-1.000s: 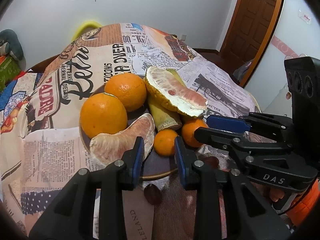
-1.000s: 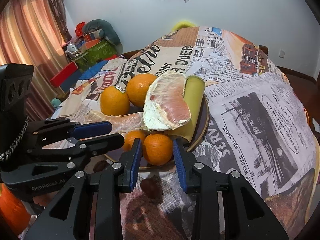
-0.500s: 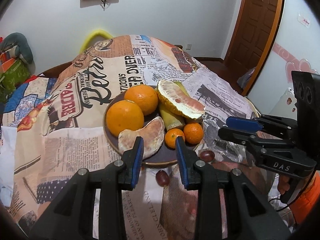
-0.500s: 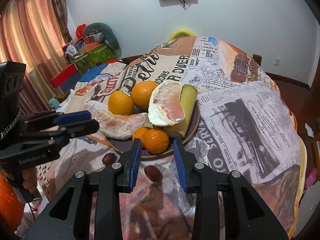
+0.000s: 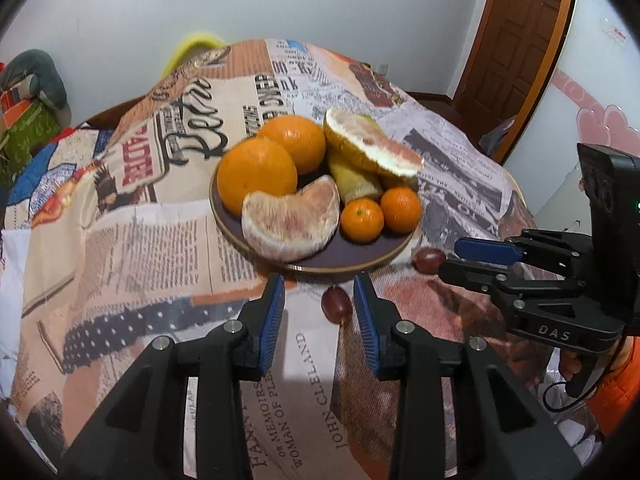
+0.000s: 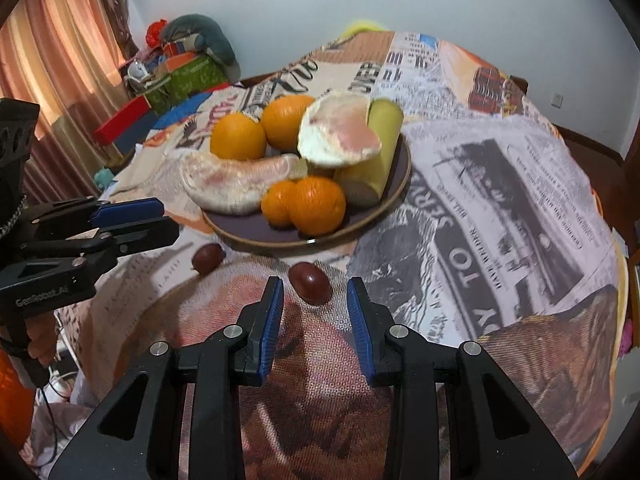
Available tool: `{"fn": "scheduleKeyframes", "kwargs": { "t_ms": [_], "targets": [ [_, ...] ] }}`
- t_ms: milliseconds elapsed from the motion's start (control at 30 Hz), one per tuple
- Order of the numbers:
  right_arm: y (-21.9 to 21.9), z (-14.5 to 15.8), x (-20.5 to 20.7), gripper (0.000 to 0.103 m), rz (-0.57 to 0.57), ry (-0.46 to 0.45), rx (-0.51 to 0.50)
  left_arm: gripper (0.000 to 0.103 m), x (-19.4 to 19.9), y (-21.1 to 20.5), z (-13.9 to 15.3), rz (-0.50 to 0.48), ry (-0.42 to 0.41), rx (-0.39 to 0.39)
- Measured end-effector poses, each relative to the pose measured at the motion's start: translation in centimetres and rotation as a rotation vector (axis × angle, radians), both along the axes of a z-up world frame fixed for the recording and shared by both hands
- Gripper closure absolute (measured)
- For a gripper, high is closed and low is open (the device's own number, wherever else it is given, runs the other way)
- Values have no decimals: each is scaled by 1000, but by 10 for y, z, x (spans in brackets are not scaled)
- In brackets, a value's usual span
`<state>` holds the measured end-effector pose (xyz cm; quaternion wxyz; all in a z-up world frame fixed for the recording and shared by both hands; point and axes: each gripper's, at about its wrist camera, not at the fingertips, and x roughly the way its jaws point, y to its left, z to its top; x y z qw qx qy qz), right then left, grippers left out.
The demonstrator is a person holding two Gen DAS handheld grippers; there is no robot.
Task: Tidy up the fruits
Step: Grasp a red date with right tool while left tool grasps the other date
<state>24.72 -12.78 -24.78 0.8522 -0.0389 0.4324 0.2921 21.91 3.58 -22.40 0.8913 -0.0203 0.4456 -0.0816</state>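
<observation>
A dark plate (image 5: pixel 328 266) (image 6: pixel 280 240) holds two big oranges (image 5: pixel 258 176), two small mandarins (image 5: pixel 362 220), pomelo pieces (image 5: pixel 290 226) and a yellow-green fruit (image 6: pixel 380 152). Two dark red grapes lie on the cloth in front of it. One grape (image 5: pixel 337 305) (image 6: pixel 207 258) sits just ahead of my left gripper (image 5: pixel 318 284) (image 6: pixel 160 220), whose jaws are opening with nothing pressed between them. The other grape (image 6: pixel 310 282) (image 5: pixel 429 260) lies at the tips of my right gripper (image 6: pixel 314 282) (image 5: pixel 450 258), whose jaws stand a little apart and touch nothing.
A newspaper-print cloth (image 5: pixel 140 248) covers the round table, drooping at its edges. A yellow chair back (image 5: pixel 196 46) stands beyond the far side. Boxes and bags (image 6: pixel 180 68) are piled by the curtain; a wooden door (image 5: pixel 520 40) is at the back right.
Both grippers have drawn back from the plate, which now sits farther off. The two grapes have come into view at the fingertips. The left jaws stand slightly wider.
</observation>
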Motion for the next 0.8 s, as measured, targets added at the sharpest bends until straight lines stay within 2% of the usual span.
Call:
{"fn": "scheduleKeyframes", "kwargs": {
  "t_ms": [200,300,400,500,800],
  "targets": [
    [5,-8,8,73,13,4,-15,67,2,0,-16,-5,42,-4],
    [6,-9,13,73,12,21,13,67,5,1,-23,-7,61,-15],
    [11,-10,12,74,20,8,-1,66,5,-1,-25,-16,61,-27],
    [13,-10,9,81,23,-14,-25,66,6,-5,-25,-32,60,-24],
    [9,-8,5,82,27,-17,-13,67,8,-17,-31,-65,62,-16]
  ]
}}
